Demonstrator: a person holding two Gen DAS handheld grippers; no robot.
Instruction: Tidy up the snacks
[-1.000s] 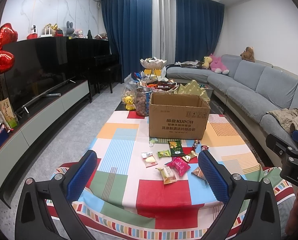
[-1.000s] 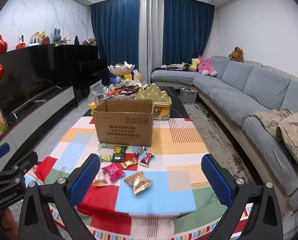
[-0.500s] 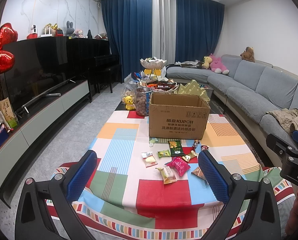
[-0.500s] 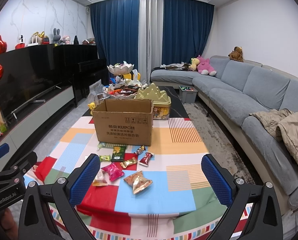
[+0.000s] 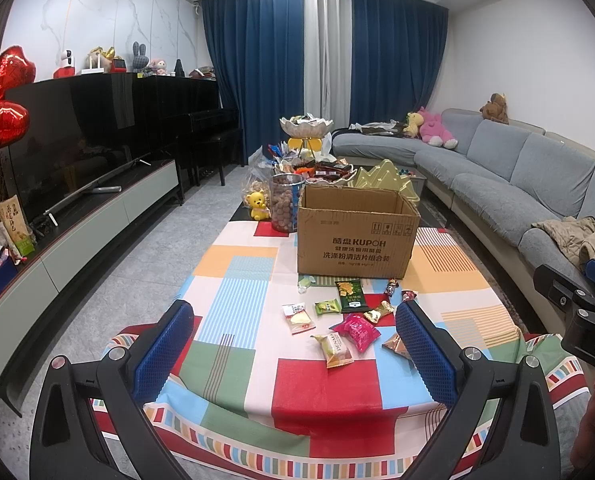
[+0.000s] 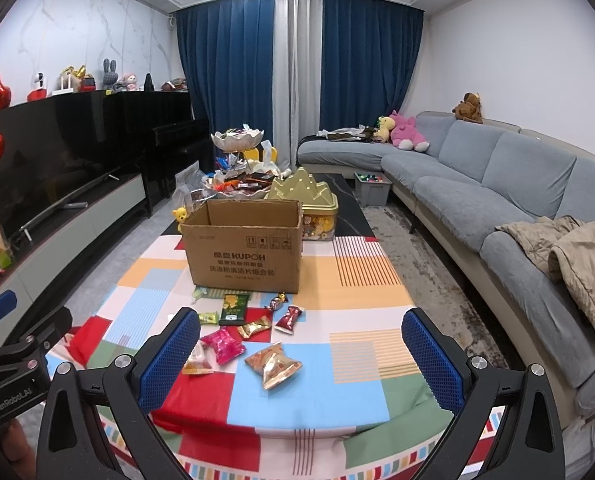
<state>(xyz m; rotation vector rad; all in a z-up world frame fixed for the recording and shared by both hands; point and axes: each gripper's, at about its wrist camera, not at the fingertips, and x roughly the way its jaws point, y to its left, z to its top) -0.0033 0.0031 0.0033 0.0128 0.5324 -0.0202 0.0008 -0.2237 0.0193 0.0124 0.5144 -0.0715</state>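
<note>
Nothing has moved just now: both our left tongs and right tongs still hang wide apart and empty, with the snacks on the desk and the box waiting ahead of them, so tidying has not started.

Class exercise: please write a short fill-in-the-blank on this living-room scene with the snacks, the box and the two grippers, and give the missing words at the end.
1. The cardboard box on the table has its top flaps ____.
2. The loose snack packets lie on the tablecloth in ____ of the box, on the camera's side.
3. Both the left gripper and the right gripper hold ____.
4. The pink plush toy sits on the ____.

Missing words: open; front; nothing; sofa
</note>
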